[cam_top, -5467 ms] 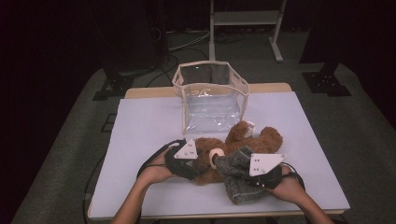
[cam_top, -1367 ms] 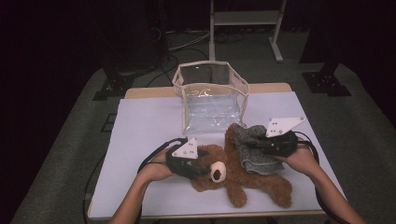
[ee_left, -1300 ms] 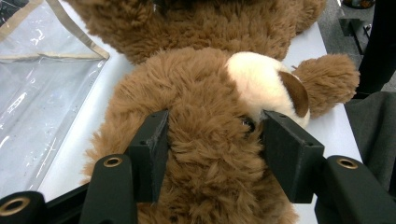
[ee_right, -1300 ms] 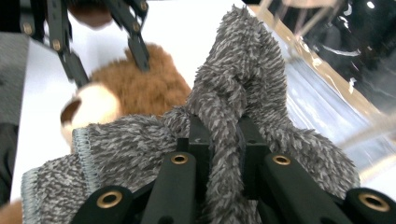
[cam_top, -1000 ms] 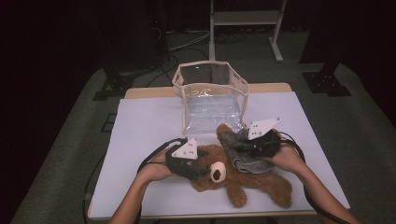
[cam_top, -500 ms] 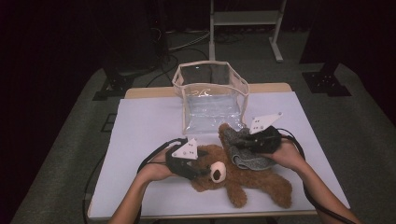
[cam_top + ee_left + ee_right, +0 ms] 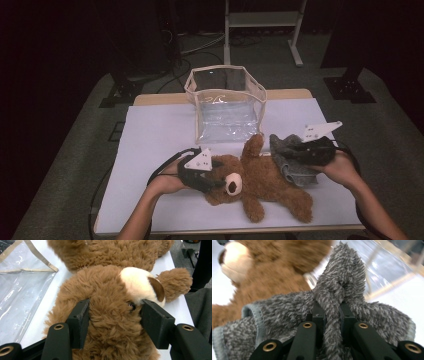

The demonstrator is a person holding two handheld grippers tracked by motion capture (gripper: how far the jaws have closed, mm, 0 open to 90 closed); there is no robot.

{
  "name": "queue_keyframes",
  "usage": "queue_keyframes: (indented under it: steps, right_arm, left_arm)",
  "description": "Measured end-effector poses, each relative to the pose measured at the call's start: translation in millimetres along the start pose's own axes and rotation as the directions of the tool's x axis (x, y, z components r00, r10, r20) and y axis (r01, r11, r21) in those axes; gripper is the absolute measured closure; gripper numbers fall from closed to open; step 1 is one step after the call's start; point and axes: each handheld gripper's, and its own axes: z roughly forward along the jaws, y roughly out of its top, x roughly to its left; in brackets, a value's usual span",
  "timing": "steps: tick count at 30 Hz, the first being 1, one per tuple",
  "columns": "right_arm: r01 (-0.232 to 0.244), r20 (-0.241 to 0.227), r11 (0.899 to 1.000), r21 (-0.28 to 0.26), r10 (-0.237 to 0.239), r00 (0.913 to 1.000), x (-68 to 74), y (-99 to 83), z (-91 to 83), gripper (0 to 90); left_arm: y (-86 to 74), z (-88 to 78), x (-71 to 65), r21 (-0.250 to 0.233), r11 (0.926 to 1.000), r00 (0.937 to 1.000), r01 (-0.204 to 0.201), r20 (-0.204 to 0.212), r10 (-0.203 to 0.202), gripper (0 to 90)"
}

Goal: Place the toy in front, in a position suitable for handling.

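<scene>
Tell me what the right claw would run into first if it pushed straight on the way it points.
The right claw, shut on the grey cloth, points toward the clear bag. Going straight on, it would probably meet the bag's see-through wall first, with the teddy bear off to one side, though depth is hard to judge.

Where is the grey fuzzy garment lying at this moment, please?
In the high view, the grey fuzzy garment sits at the table's right, pinched by the right gripper, beside the teddy bear.

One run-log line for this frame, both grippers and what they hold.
left gripper: shut on teddy bear head | right gripper: shut on grey fleece garment fold | clear bag: open, behind bear on table
</scene>
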Motion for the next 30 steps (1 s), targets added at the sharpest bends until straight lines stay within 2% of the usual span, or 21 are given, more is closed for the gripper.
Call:
queue_keyframes:
  steps: [2,4,8,11,16,19,20,25,27,30]
  right_arm:
    - [-0.011,0.003,1.000,-0.013,0.011,0.9999,-2.7,-4.5,-5.3,78.6]
    - [-0.008,0.000,1.000,-0.027,0.008,1.0000,-0.1,-1.5,-5.8,78.7]
    - [0.028,-0.037,0.999,-0.047,-0.030,0.9989,11.1,14.4,6.3,78.6]
    - [0.057,-0.048,0.998,-0.039,-0.059,0.9971,16.5,21.3,16.6,78.6]
    - [0.010,-0.040,0.999,-0.033,-0.012,0.9991,5.8,5.1,11.7,78.6]
    - [-0.047,-0.033,0.998,-0.051,0.045,0.9984,-0.7,-12.2,1.7,78.7]
    - [-0.053,-0.037,0.996,-0.065,0.051,0.9980,0.1,-14.3,-2.1,78.6]
    - [0.000,-0.067,0.991,-0.132,-0.009,0.9977,18.9,-3.4,-16.4,78.7]
    - [0.046,-0.084,0.989,-0.142,-0.058,0.9948,32.6,9.8,-14.6,78.7]
    - [0.116,-0.110,0.983,-0.139,-0.132,0.9851,49.4,28.0,-2.3,78.6]
  left_arm:
    - [0.8,0.4,0.6,0.003,1.0000,1.0000,-0.003,0.000,0.003,41.0]
    - [1.6,1.0,0.8,0.006,1.0000,1.0000,-0.004,0.001,0.004,41.0]
    - [2.1,0.9,0.8,0.011,0.9999,1.0000,-0.007,0.002,0.007,41.0]
    - [1.0,0.1,0.5,0.010,0.9999,1.0000,-0.005,0.002,0.005,41.0]
    - [-0.1,-0.3,0.2,-0.001,1.0000,1.0000,-0.005,-0.005,0.005,40.9]
    - [-0.5,0.8,0.2,-0.008,1.0000,1.0000,-0.001,-0.005,0.001,41.2]
    - [-0.4,1.2,0.1,-0.008,1.0000,1.0000,0.003,-0.004,-0.003,41.5]
    - [2.3,4.6,0.9,-0.004,1.0000,1.0000,0.004,-0.004,-0.004,42.6]
    - [4.4,7.5,0.7,-0.010,0.9999,1.0000,0.007,-0.005,-0.007,42.9]
    - [8.0,11.2,0.4,-0.008,1.0000,1.0000,-0.002,-0.005,0.002,43.1]
